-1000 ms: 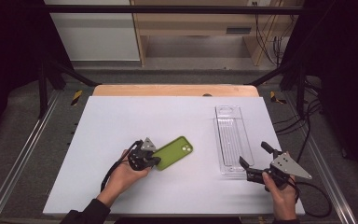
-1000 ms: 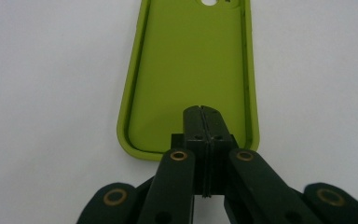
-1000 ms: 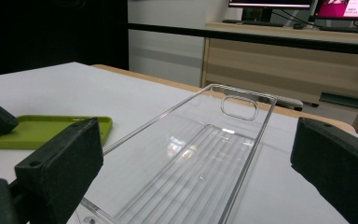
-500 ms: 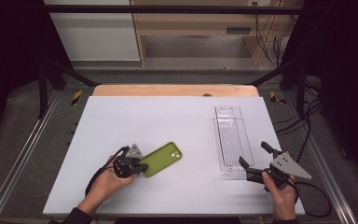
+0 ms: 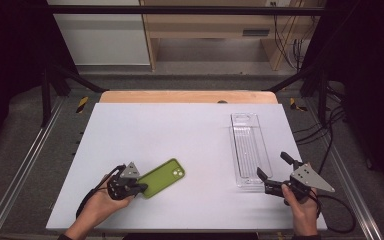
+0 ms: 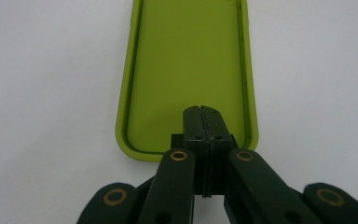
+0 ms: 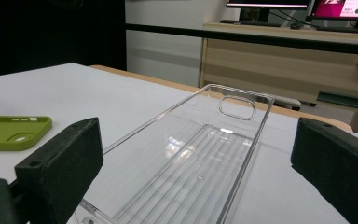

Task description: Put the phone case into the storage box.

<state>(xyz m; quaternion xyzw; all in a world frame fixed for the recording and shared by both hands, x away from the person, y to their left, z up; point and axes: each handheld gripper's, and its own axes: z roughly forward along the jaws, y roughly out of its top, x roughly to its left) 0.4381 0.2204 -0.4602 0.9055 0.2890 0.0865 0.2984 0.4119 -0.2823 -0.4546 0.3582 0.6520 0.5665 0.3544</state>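
Green case (image 5: pixel 162 178): lies flat on white counter (image 5: pixel 180 130), front-left area, inner side up, camera cutout at its far end. Clear tray (image 5: pixel 250 150) lies well apart, at right.

Step in hand (judged): L gripper (image 5: pixel 136 187) drags the case across the counter by its near end. To do it well: keep tips low & pressure light, pull along the case's long axis so it doesn't pivot, watch the counter's front edge.

L jaws: pressed together, no gap betw. pads; in the left gripper view the tips sit over the case's near end, just inside its rim. Whether they pinch the rim or merely press on the floor — can't tell.

R gripper (image 5: pixel 275 176): jaws spread wide, holding nothing; they flank the tray's near end w/o touching it, hand resting at counter's front-right.
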